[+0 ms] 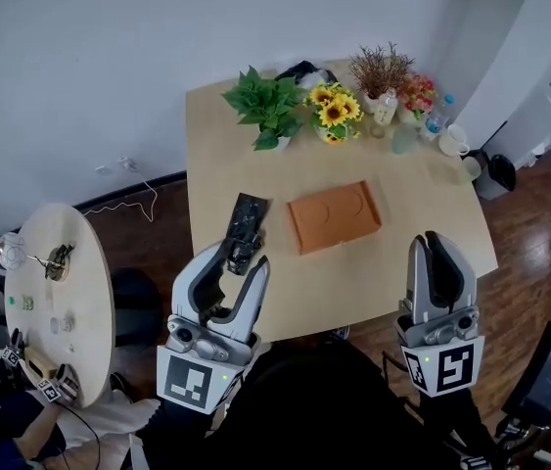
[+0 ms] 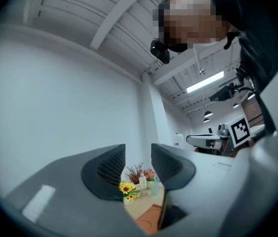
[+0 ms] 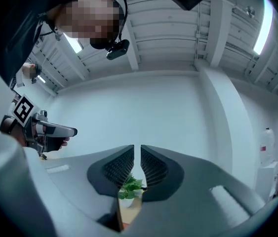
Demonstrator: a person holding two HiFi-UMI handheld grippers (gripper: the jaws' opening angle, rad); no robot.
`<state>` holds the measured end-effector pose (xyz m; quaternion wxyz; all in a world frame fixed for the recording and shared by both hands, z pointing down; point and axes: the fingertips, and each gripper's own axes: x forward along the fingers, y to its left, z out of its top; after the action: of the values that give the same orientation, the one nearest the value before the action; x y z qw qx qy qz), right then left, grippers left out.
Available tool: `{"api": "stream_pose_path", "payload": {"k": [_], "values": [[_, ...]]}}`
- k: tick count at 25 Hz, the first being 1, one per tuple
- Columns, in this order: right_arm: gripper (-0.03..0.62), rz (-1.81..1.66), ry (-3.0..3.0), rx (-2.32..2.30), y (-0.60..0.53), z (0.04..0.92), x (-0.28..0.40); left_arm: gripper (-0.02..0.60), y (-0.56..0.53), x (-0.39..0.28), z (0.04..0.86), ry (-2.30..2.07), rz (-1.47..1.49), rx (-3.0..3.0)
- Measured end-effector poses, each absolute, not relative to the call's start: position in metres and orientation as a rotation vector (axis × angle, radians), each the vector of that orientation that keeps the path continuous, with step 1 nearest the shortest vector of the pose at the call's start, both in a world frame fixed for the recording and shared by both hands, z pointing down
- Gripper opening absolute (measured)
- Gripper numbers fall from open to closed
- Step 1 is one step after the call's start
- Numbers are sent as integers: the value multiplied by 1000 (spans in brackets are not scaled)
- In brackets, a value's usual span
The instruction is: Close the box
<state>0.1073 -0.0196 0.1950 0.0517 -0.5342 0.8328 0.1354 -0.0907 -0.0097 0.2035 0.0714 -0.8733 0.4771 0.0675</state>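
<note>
Hovering both grippers at the near edge of the table (image 1: 214, 169), well short of the box (image 1: 336, 216). Spotting that box mid-table, orange and low, touched by neither tool, with a black object (image 1: 249, 211) lying just to its left.

Showing the left gripper (image 1: 243, 258) with jaws spread and nothing between them. Looking along them to catch only sunflowers (image 1: 332, 111) at the far edge and an orange corner of the box.

Showing the right gripper (image 1: 430, 241) with jaws drawn almost together, a mere sliver of gap, pinching nothing. Glimpsing the plant (image 1: 267, 106) through that slit.

Reading this as the approach, with no contact made and the closing itself not yet begun. Hard to say from the head view whether the lid is seated or only resting loose. Looks nearly flat, with two round marks on top.

Calling next for a reach forward over the table to bring one gripper down on top of the lid. Pressing it flat and square probably suits the near-closed right jaws, used as a blunt pusher. Bracing the box's left side with the left gripper would likely stop it sliding on the smooth top. Minding the black object too, since it lies right in the left gripper's path.
</note>
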Motion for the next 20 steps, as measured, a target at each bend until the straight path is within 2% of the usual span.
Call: {"api": "stream_pose_path", "payload": {"k": [20], "values": [[38,333,2599,-1544,-23,220,82,146,-15,-76,228,1442,165,-2702]]}}
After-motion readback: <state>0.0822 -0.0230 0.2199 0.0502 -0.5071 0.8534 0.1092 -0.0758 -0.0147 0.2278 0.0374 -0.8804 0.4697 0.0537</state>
